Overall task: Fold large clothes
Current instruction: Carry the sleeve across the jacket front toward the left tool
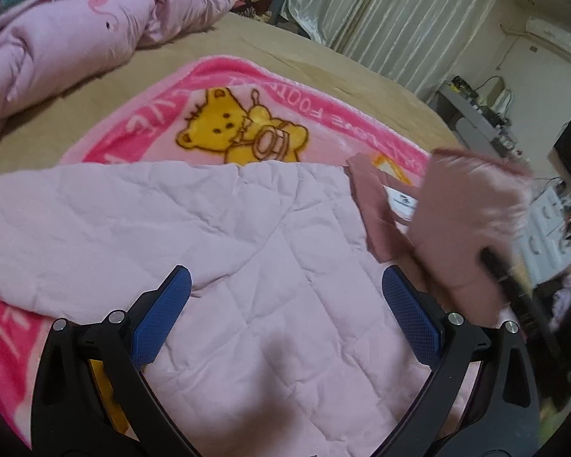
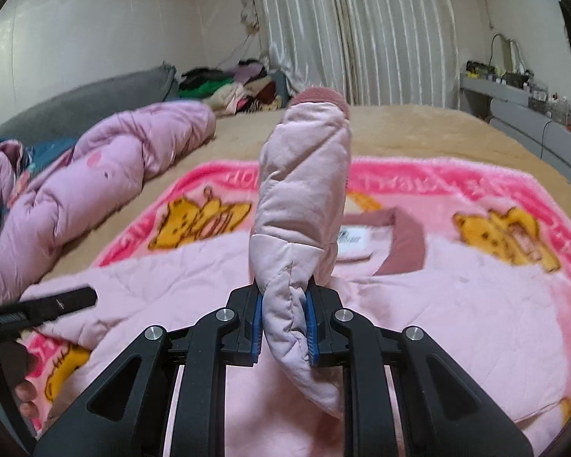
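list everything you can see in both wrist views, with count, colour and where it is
quilted jacket: one, pale pink with a dusty-rose collar, spread on the blanket
jacket sleeve: one, pale pink with a rose cuff, lifted upright
bear blanket: one, hot pink with yellow bears, on the bed
bed cover: one, tan, under the blanket
comforter: one, pink, bunched at the bed's left
clothes pile: one, mixed colours, at the far edge of the bed
curtains: cream, back wall
air conditioner: one, white, high on the wall
left claw: black with blue pads, open over the jacket
right claw: black with blue pads, shut on the sleeve
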`<action>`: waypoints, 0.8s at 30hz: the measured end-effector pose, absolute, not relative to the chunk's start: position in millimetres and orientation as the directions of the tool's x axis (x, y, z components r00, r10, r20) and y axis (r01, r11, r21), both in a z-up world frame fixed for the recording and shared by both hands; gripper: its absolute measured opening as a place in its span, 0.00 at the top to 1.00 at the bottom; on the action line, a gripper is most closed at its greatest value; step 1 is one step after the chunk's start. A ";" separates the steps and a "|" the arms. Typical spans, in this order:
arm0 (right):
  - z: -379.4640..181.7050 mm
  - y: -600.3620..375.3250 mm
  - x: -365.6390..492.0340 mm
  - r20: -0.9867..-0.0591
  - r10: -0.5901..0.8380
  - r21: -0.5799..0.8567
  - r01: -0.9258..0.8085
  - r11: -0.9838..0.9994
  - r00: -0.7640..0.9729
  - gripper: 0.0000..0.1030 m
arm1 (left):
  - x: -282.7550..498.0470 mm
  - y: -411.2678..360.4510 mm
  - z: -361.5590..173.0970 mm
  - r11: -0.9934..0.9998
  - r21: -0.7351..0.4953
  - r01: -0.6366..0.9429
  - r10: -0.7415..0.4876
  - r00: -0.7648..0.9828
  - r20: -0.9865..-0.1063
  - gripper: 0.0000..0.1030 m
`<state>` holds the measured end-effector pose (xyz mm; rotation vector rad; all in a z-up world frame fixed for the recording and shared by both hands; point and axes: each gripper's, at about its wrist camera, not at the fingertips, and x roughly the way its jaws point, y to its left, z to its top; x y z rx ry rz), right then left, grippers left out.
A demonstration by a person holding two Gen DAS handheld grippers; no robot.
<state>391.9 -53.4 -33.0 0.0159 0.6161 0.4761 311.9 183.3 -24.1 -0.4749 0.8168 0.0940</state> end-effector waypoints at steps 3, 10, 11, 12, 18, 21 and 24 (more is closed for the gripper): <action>-46.6 -41.5 387.5 -0.570 0.439 0.133 -0.449 0.884 0.695 0.82 | 314.3 187.3 -28.0 0.875 -0.412 -0.255 -0.136 0.688 -0.713 0.09; -70.0 -12.2 380.5 -0.654 0.438 0.061 -0.534 0.843 0.617 0.73 | 317.5 196.8 -38.7 0.797 -0.564 -0.218 -0.272 0.704 -0.656 0.09; -73.7 -8.3 378.9 -0.665 0.432 0.046 -0.544 0.838 0.609 0.71 | 317.6 196.8 -39.2 0.796 -0.563 -0.223 -0.268 0.704 -0.658 0.09; -77.3 -4.6 377.5 -0.675 0.426 0.033 -0.553 0.832 0.602 0.70 | 317.9 196.5 -39.8 0.796 -0.562 -0.226 -0.267 0.702 -0.660 0.09; -88.7 10.3 366.8 -0.724 0.434 0.028 -0.605 0.795 0.536 0.46 | 323.1 190.5 -49.8 0.771 -0.602 -0.208 -0.326 0.683 -0.654 0.09; -80.7 -2.8 360.0 -0.710 0.477 0.089 -0.605 0.791 0.518 0.31 | 325.8 181.3 -53.7 0.778 -0.601 -0.185 -0.344 0.674 -0.654 0.09; -70.8 -26.5 356.0 -0.703 0.488 0.135 -0.577 0.805 0.517 0.28 | 329.4 169.5 -60.2 0.767 -0.624 -0.149 -0.393 0.660 -0.641 0.09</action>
